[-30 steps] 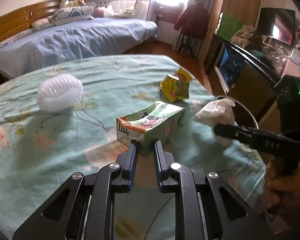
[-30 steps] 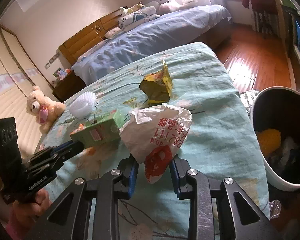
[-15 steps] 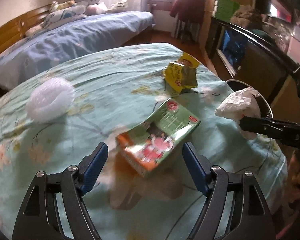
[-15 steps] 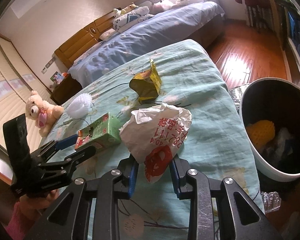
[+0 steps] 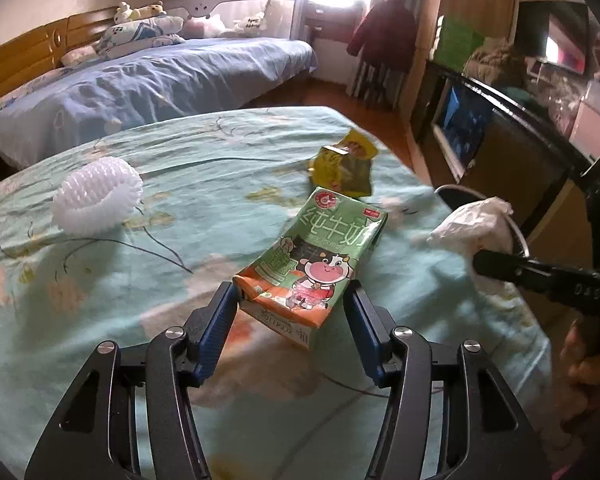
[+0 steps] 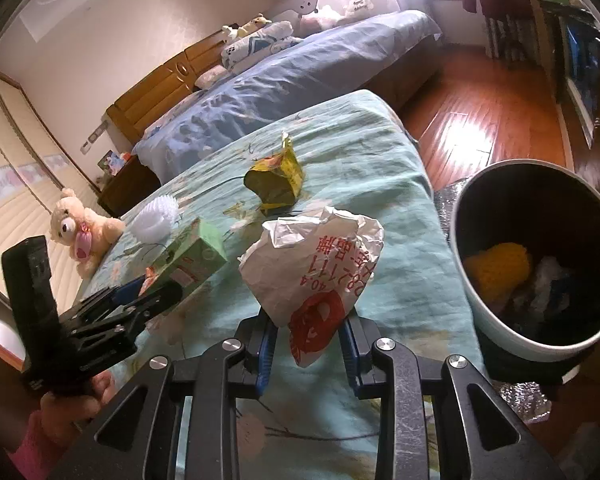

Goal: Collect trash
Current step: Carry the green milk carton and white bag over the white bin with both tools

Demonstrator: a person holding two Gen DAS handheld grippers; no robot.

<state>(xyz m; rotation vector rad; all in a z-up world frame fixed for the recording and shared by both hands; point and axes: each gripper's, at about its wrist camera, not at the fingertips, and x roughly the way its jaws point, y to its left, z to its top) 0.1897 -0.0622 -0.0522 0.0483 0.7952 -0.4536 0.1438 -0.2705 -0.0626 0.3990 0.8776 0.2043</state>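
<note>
A green milk carton (image 5: 320,256) lies flat on the floral bedspread (image 5: 100,300), its near end between the pads of my left gripper (image 5: 288,308). The jaws are closing; the left pad is at the carton's corner and a small gap shows at the right pad. My right gripper (image 6: 308,340) is shut on a crumpled white paper bag (image 6: 316,256) with red print, held above the bedspread's edge beside the bin (image 6: 512,340). In the right wrist view the left gripper (image 6: 152,300) and carton (image 6: 196,256) appear at the left. A yellow wrapper (image 5: 344,168) lies farther back.
A white foam fruit net (image 5: 96,196) lies on the bedspread at the left. The round bin holds a yellow item and other scraps. A teddy bear (image 6: 80,228) sits off the bed's far side. A second bed, a wooden floor and a TV cabinet lie beyond.
The left jaws opened wide from a narrow gap, then came partly in around the carton, which now lies flat and lengthwise. The right gripper with the bag drifted slightly toward the bin.
</note>
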